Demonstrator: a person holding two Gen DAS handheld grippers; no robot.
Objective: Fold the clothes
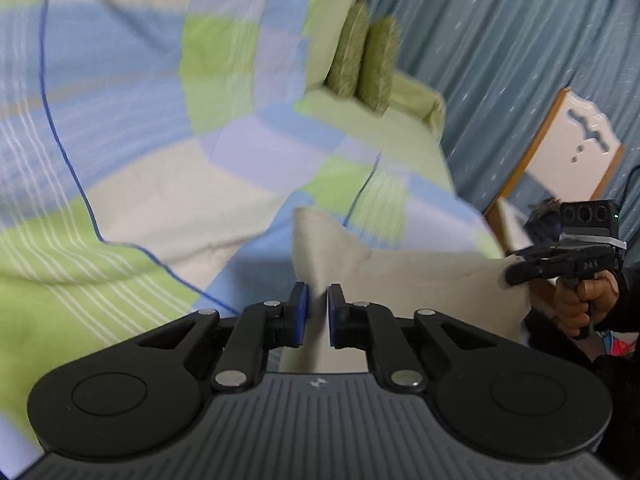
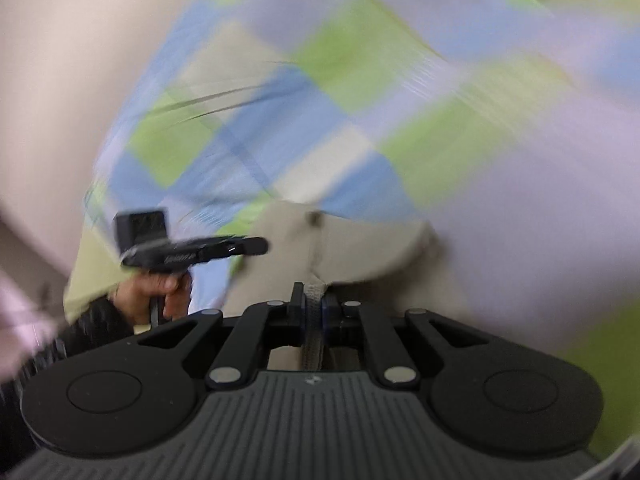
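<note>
So here we've got the beige garment (image 1: 420, 280) lifted off the bed and stretched between both hands, sitting around 5 o'clock in the left wrist view, over the checked bedspread (image 1: 140, 120). Our left gripper (image 1: 318, 312) is pinching one edge of the cloth, pads pressed in on the thin fabric, and the right gripper (image 1: 516, 276) out at 3 o'clock is clamped on the far end, with the hand (image 1: 580, 304) wrapped round its handle. From the right wrist view you can see that one (image 2: 314, 312) biting down on a thicker seam or waistband, probably because that bit won't slip out. Across from it at 9 o'clock is the left gripper (image 2: 256, 246) holding its corner. We reckon holding two ends apart like this is to pull the cloth taut and flat before laying it down for a fold. Two green cushions (image 1: 364, 60) sit up near 12 o'clock, out of the way. It's all pretty blurry, so we can't tell what kind of garment it is.
</note>
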